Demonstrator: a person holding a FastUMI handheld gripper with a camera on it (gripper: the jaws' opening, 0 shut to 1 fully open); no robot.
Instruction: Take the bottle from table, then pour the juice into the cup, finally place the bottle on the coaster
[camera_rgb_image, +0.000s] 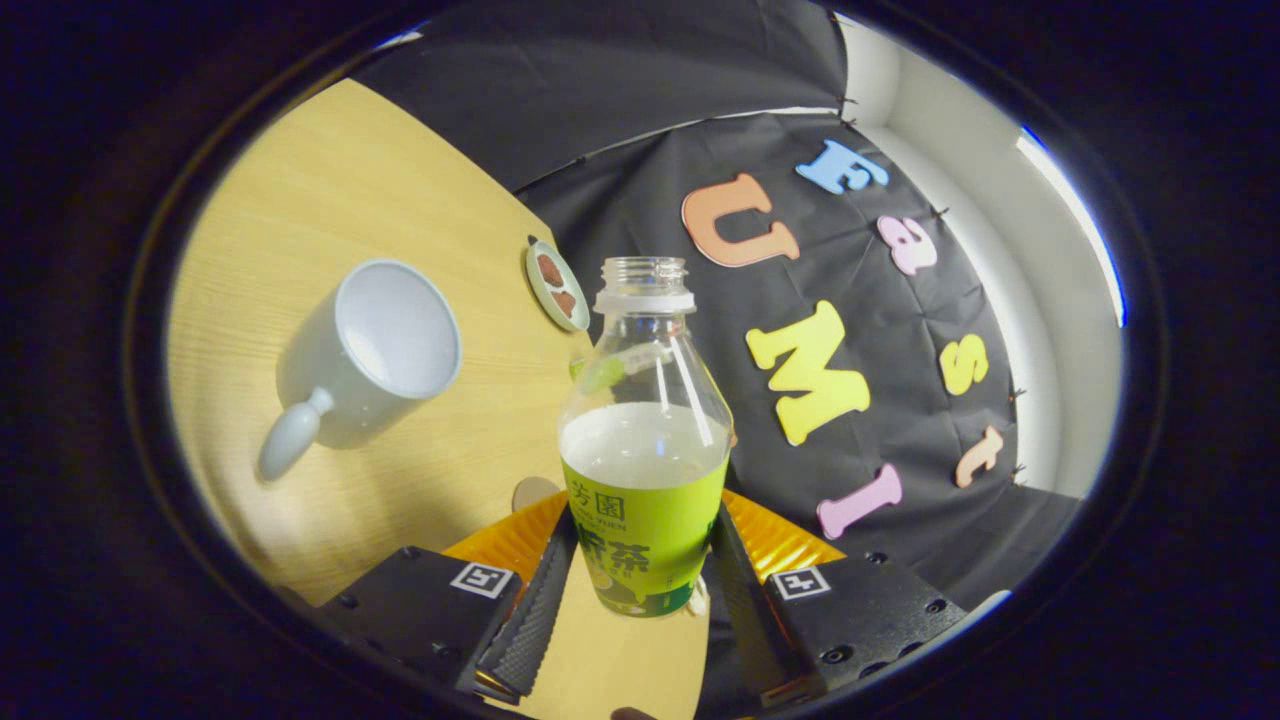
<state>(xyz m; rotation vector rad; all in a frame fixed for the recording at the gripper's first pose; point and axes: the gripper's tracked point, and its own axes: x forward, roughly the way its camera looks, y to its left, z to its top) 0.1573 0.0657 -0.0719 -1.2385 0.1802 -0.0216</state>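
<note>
Jaws (640, 590) clamp open bottle (645, 440); cup (375, 350) and coaster (556, 285) beyond.

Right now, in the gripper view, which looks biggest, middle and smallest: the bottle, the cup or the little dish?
1. Bottle, held between the tongs, but it is nearest the camera, so that flatters it.
2. Cup, farther off on the table.
3. Little dish, beyond both.
</note>
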